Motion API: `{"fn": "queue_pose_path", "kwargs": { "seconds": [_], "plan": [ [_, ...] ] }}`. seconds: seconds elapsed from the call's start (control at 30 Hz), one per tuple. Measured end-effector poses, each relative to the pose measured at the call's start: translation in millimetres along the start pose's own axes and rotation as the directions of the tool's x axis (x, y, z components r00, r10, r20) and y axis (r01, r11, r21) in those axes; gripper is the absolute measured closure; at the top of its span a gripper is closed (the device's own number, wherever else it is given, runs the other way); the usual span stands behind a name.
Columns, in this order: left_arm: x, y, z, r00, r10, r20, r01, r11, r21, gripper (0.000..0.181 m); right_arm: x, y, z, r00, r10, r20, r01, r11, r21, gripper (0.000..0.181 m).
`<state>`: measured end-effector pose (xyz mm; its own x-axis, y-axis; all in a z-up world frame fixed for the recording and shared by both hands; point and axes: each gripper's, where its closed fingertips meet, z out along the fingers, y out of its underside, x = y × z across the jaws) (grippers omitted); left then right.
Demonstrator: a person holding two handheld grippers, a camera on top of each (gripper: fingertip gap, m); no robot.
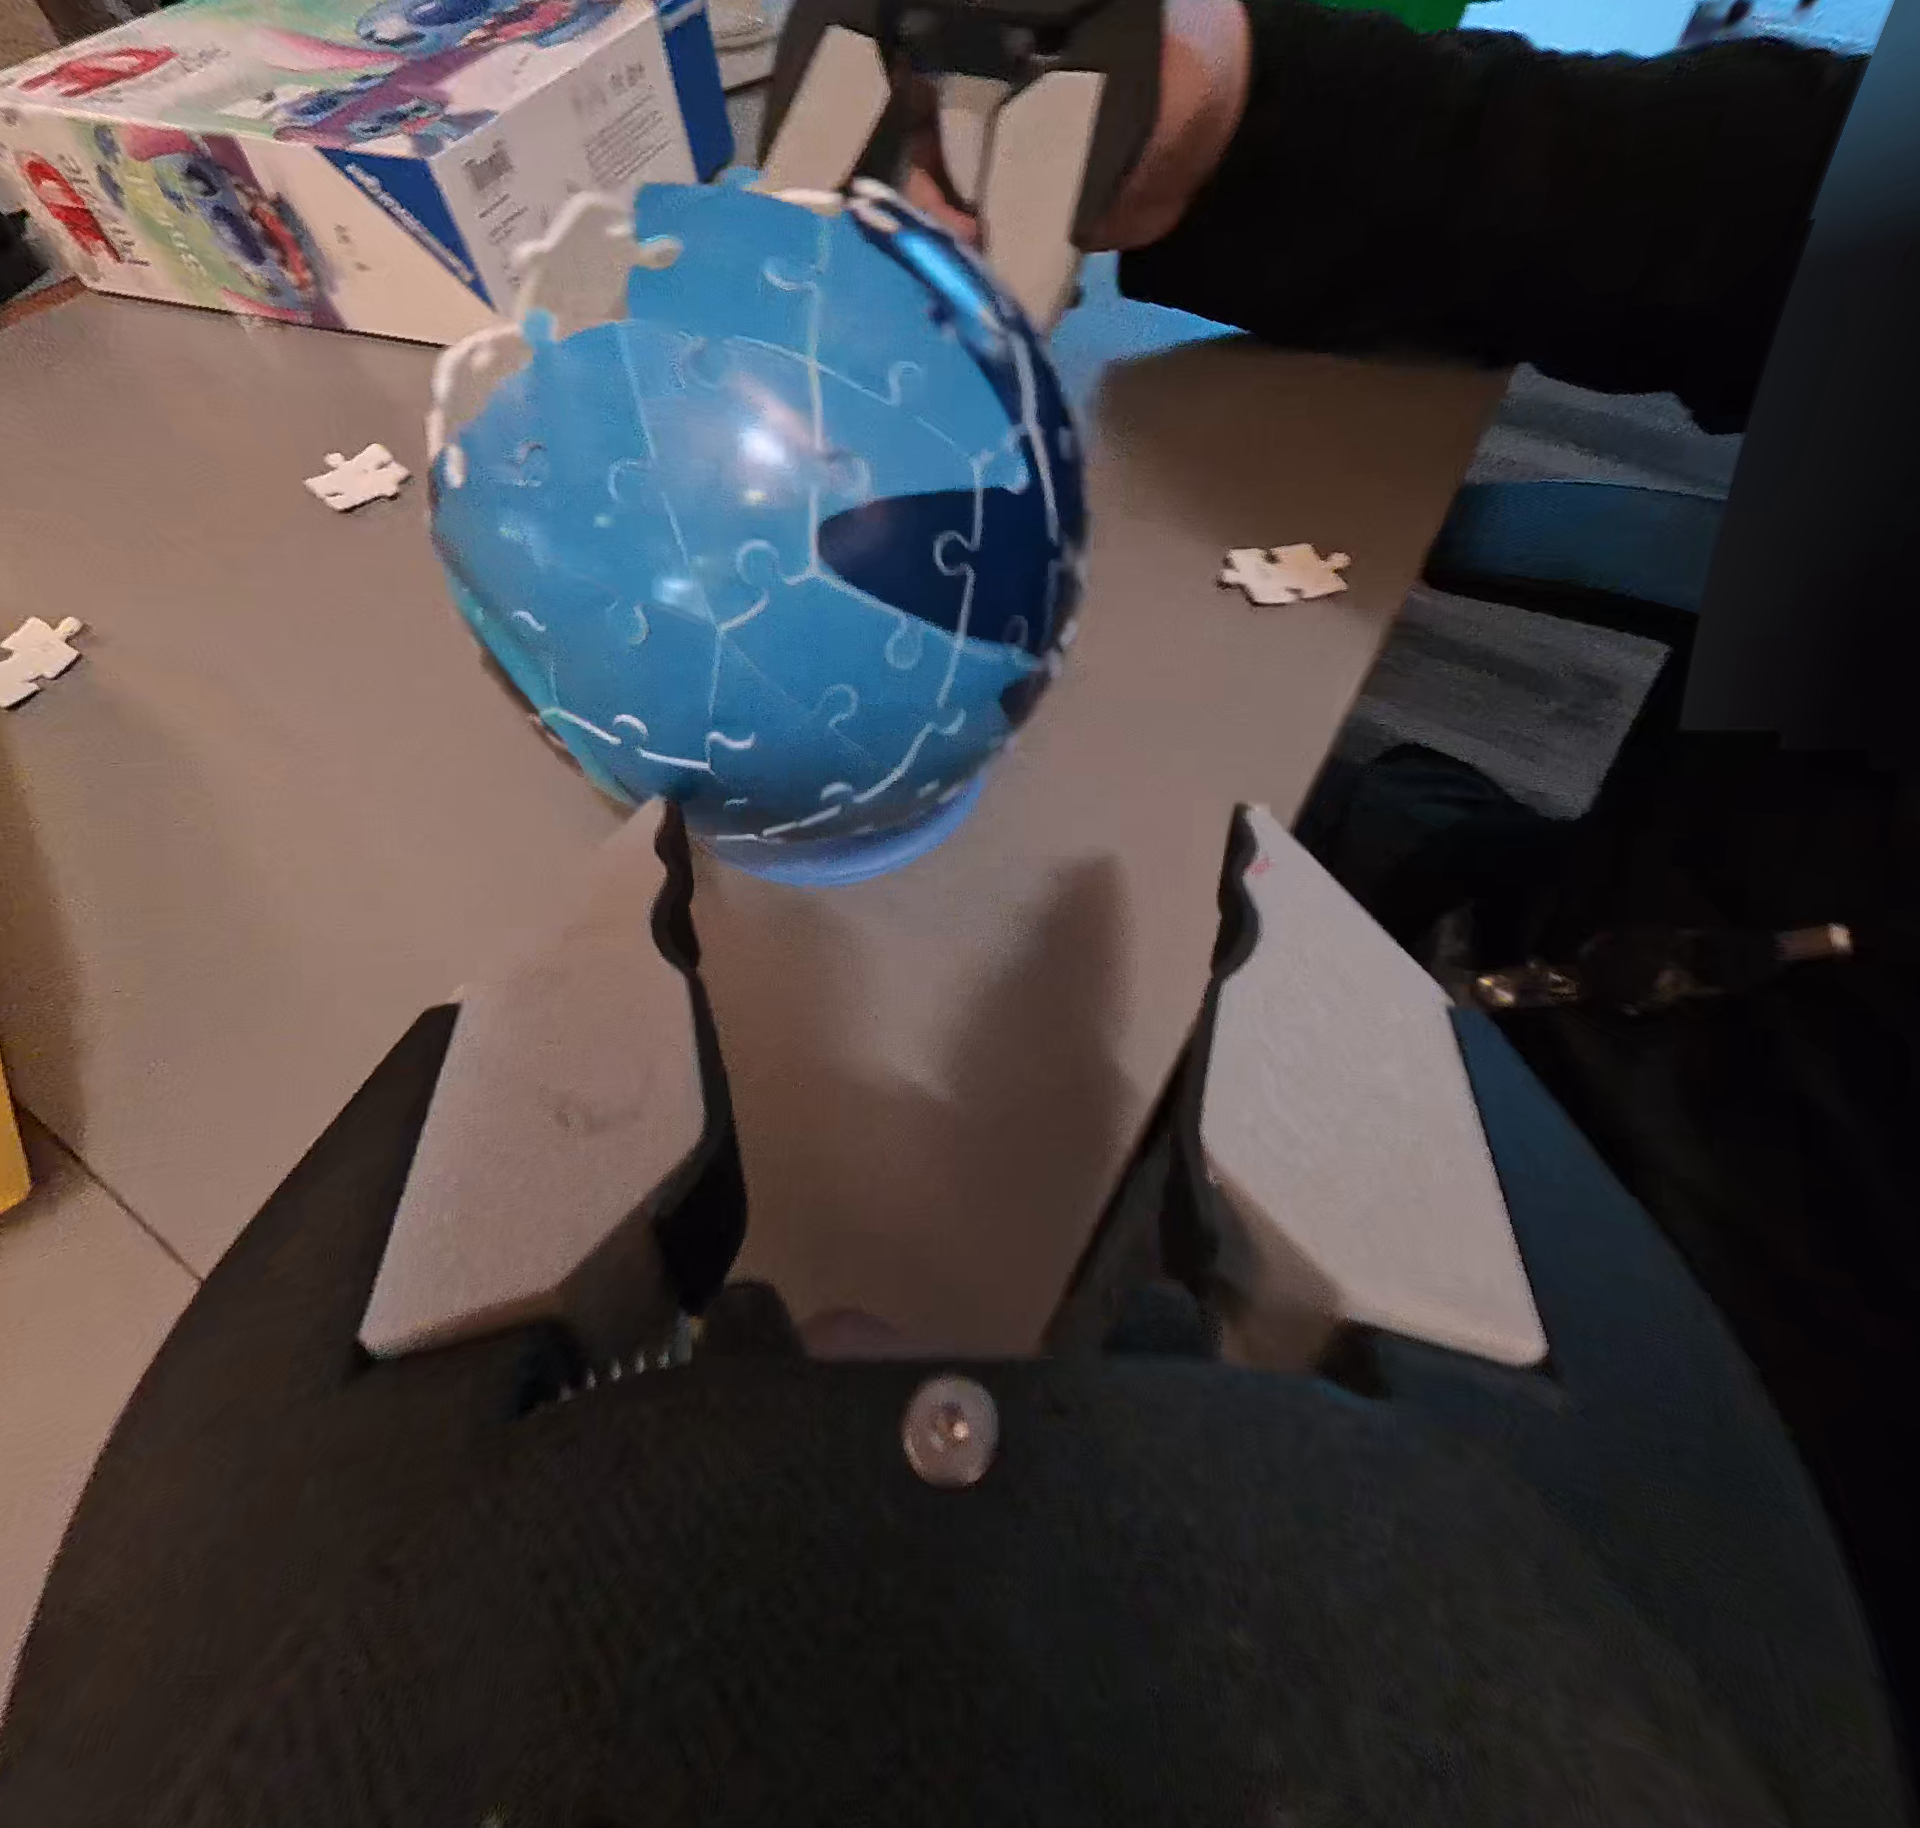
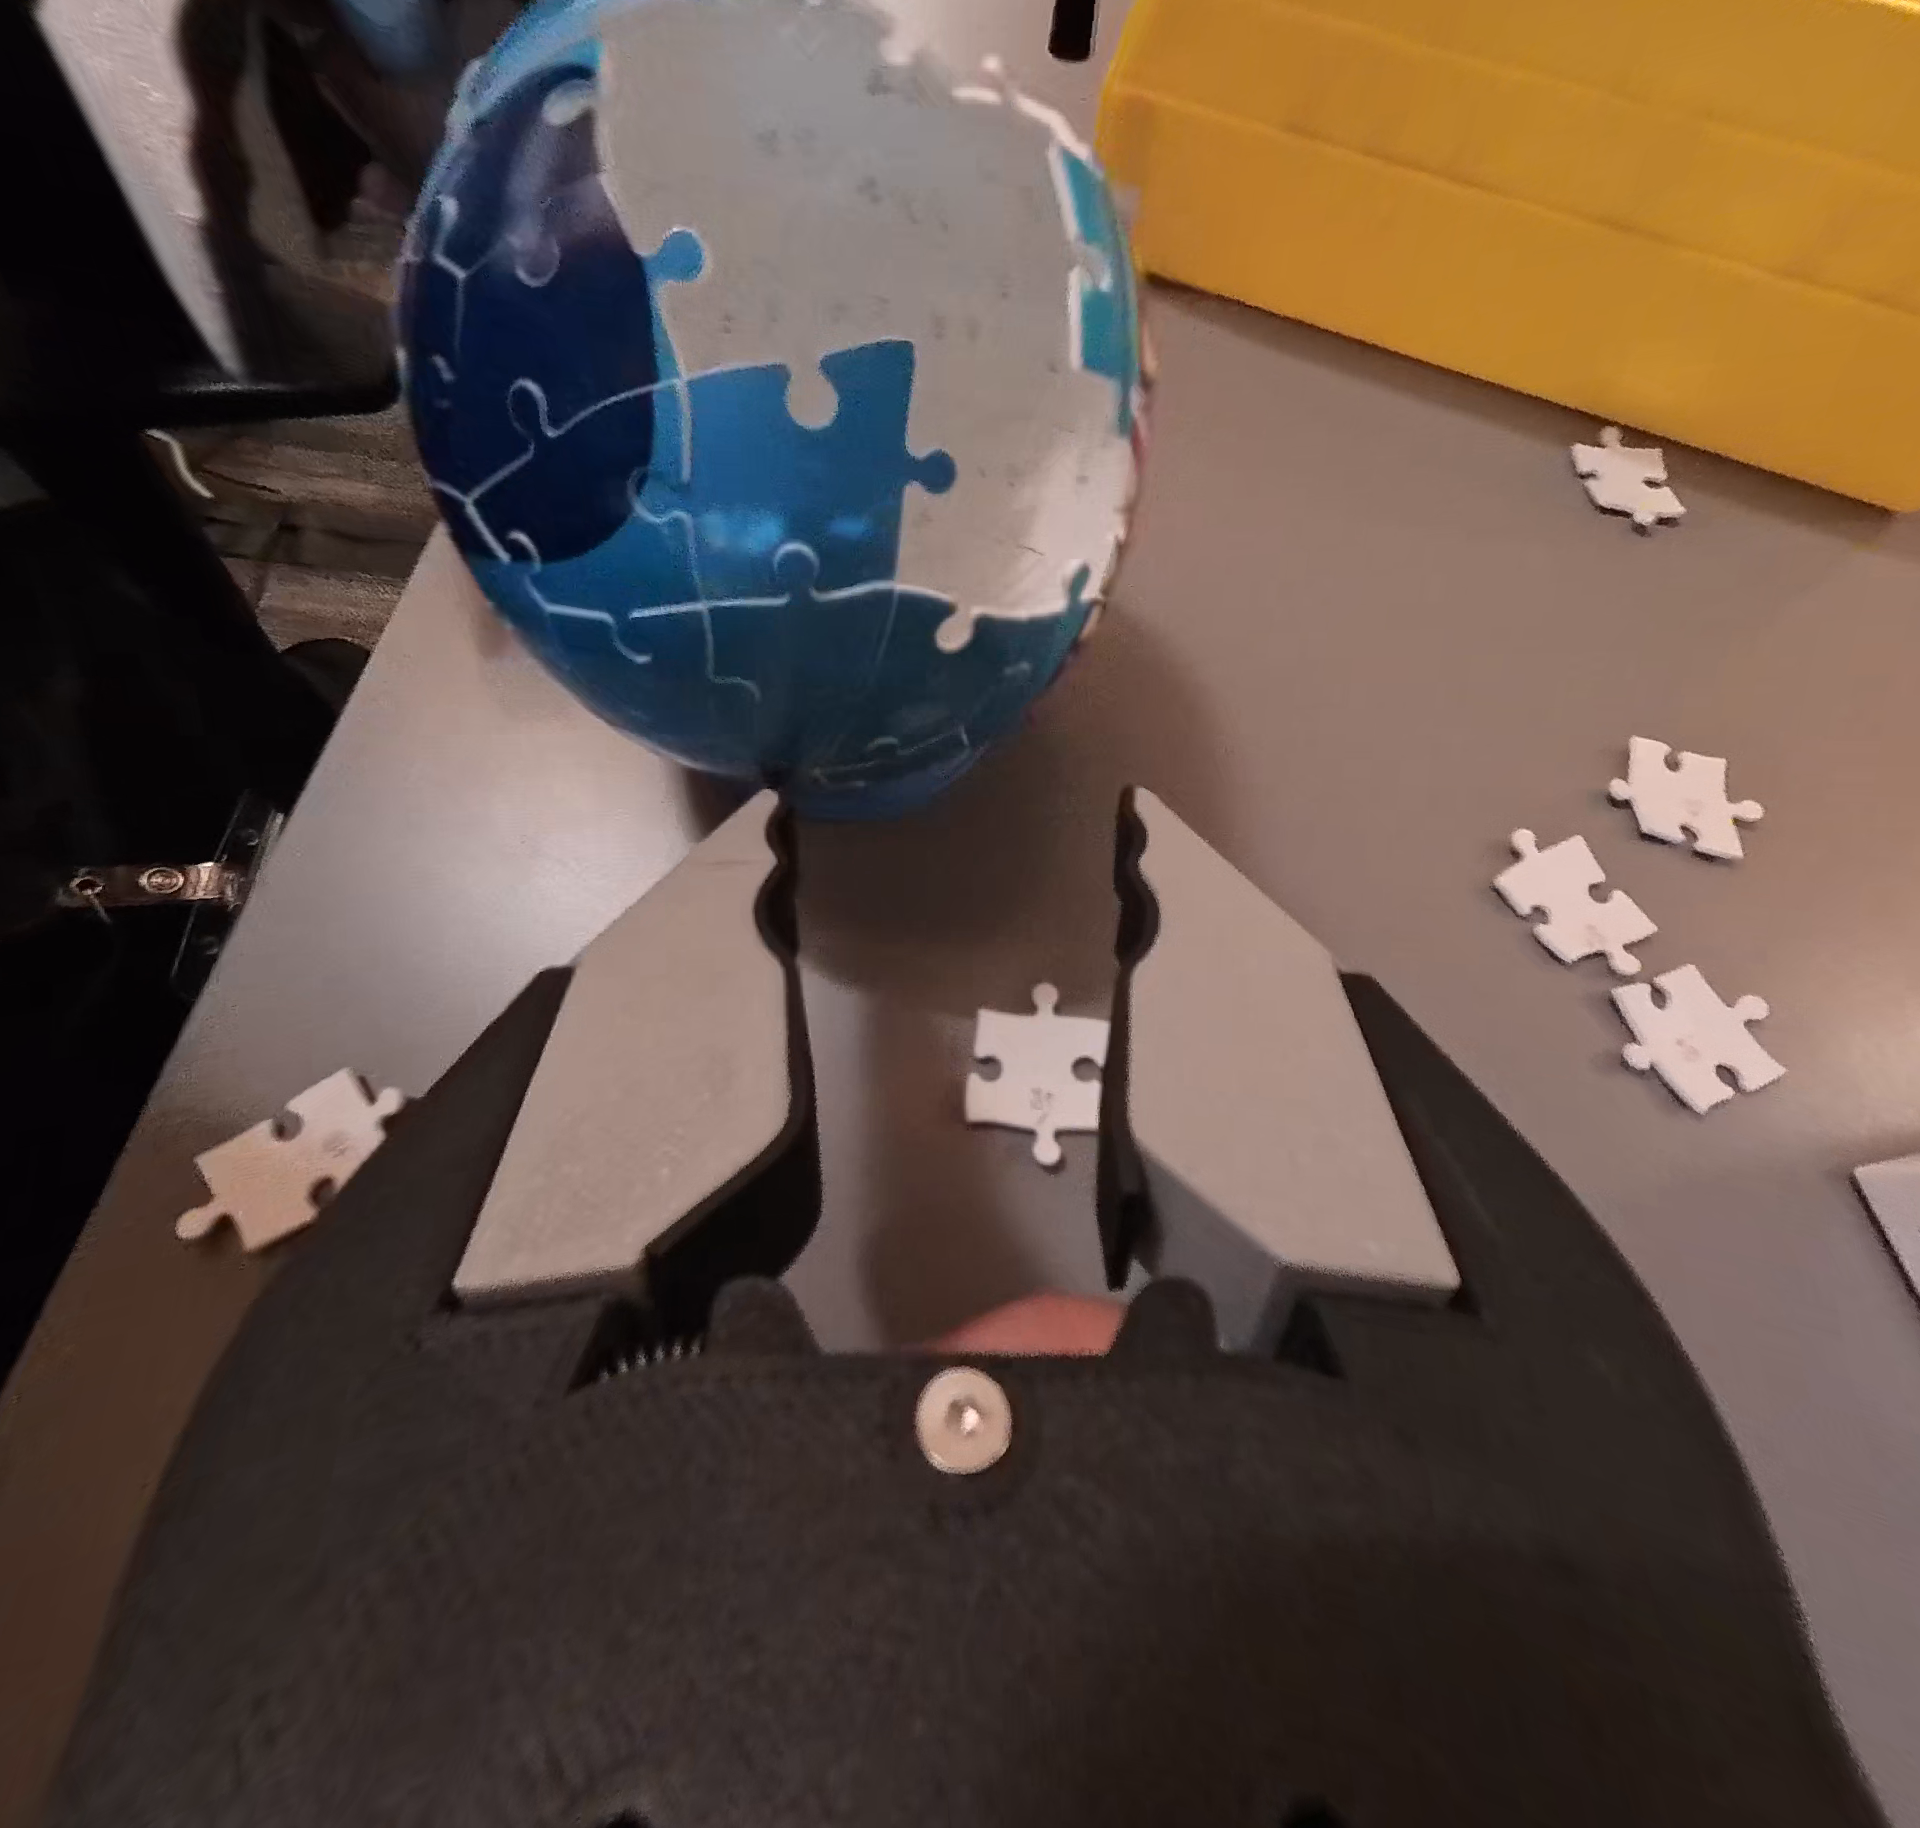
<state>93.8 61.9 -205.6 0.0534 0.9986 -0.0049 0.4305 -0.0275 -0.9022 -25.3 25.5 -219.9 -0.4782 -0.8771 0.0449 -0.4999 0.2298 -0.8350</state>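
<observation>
A partly built blue puzzle ball (image 1: 748,552) stands tilted on a blue ring on the grey table (image 1: 260,843). One side is open and shows the grey inner face of the shell (image 2: 831,251). My left gripper (image 1: 956,828) is open and empty, and its left fingertip (image 1: 670,828) is at the ball's lower edge. My right gripper (image 2: 953,822) is open and empty on the opposite side, with its tips at the ball's base. It also shows behind the ball in the left wrist view (image 1: 940,189), held by a hand (image 1: 1184,116).
Several loose white puzzle pieces lie on the table, such as one (image 2: 1034,1072) under the right gripper, one at the table edge (image 2: 286,1160), and one (image 1: 1283,573) right of the ball. A puzzle box (image 1: 343,137) lies behind. A yellow bin (image 2: 1558,168) stands nearby.
</observation>
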Motion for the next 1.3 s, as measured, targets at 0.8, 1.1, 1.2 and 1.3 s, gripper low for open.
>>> {"fn": "queue_pose_path", "kwargs": {
  "seconds": [0.8, 1.1, 1.2, 1.3],
  "plan": [
    [-32.0, -2.0, 14.1, 0.998, 0.024, 0.054, -0.023, 0.999, -0.031, 0.085, -20.0, -6.5, 3.7, 0.995, 0.031, 0.09, -0.034, 0.999, 0.024, 0.126],
    [-27.4, -5.8, 6.9, 0.993, 0.047, 0.109, -0.044, 0.999, -0.026, 0.087, -23.6, -13.0, -7.5, 0.997, -0.003, 0.072, -0.003, 0.997, 0.08, 0.105],
    [-48.8, -0.5, 3.8, 0.959, 0.213, 0.186, -0.208, 0.977, -0.045, 0.079, -29.9, -21.2, 0.2, 0.996, -0.09, 0.003, 0.089, 0.991, 0.098, 0.086],
    [-60.8, 4.9, 12.8, 0.951, 0.253, 0.179, -0.242, 0.967, -0.08, 0.077, -29.9, -18.3, 10.7, 0.986, -0.143, -0.083, 0.148, 0.988, 0.053, 0.088]
  ]
}}
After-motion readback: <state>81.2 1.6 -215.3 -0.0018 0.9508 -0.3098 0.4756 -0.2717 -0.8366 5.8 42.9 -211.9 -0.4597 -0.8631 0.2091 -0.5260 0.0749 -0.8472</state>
